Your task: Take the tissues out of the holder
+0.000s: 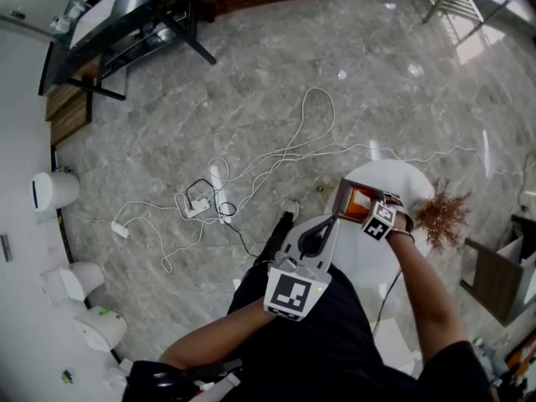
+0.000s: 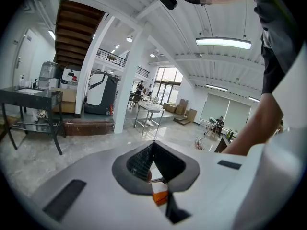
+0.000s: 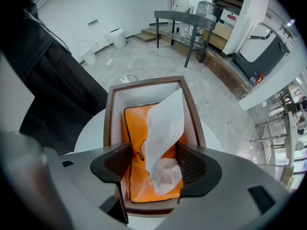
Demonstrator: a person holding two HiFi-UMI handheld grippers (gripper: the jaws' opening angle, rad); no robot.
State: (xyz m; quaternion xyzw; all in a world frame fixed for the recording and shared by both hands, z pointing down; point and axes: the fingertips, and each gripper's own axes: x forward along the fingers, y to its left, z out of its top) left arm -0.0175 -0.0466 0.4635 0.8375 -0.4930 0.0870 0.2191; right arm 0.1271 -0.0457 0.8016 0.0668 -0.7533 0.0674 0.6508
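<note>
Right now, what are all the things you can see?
tissue holder: one, brown, on the table.
tissue pack: one, orange, inside the holder.
tissue: one, white, sticking up from the pack.
table: one, white, under the holder.
cables: several, white and black, on the floor.
dried plant: one, reddish-brown, beside the table.
left gripper: one, grey, jaws together.
right gripper: one, grey, jaws apart either side of the tissue.

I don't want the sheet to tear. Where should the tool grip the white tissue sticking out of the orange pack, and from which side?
I'd grip the tissue low, just above the orange pack, coming down from above. It stands up as a flat sheet, so one jaw takes each face; the right tool straddles it, jaws apart.
</note>
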